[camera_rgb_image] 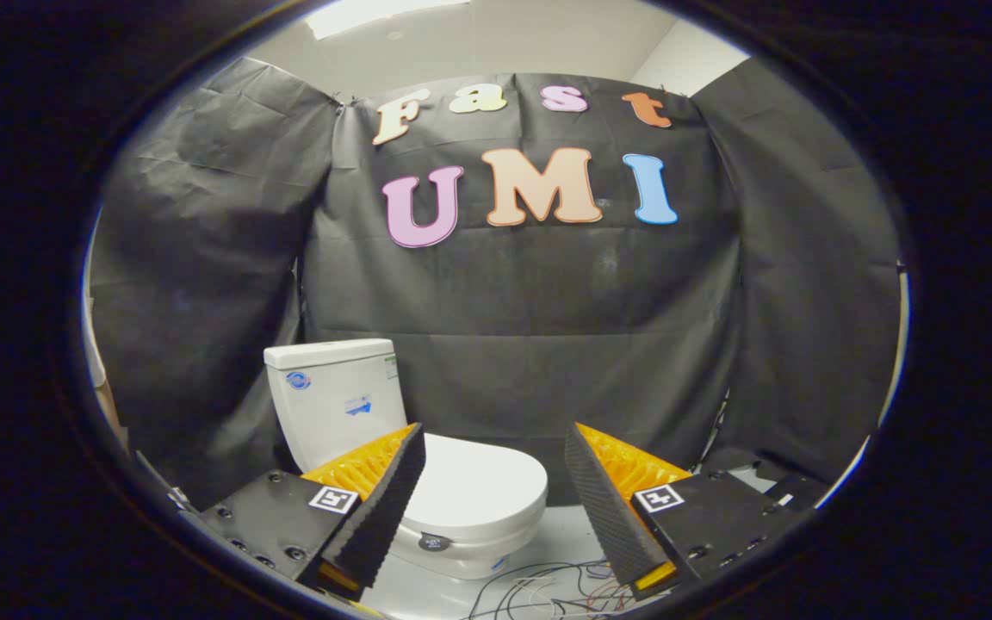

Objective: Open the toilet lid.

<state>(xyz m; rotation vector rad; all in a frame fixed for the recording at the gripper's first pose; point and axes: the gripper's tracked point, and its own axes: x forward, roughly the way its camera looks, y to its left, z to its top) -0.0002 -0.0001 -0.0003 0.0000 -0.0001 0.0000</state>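
Observation:
A white toilet point(453, 517) stands on the floor ahead of me, its tank point(337, 400) at the back left against the black cloth wall. Its white lid point(474, 486) lies flat and closed over the bowl, reaching out to the right of the tank. My gripper point(493, 448) is open, its two fingers spread wide. The left finger point(384, 508) overlaps the near left side of the lid in the view, and the lid's front end shows in the gap between the fingers. The right finger point(604, 508) stands clear to the right of the toilet. Nothing is held.
Black cloth walls close the booth behind and on both sides. Loose thin cables point(548, 590) lie on the pale floor just in front of the toilet, between the fingers. A black base or case point(746, 465) sits low at the right wall.

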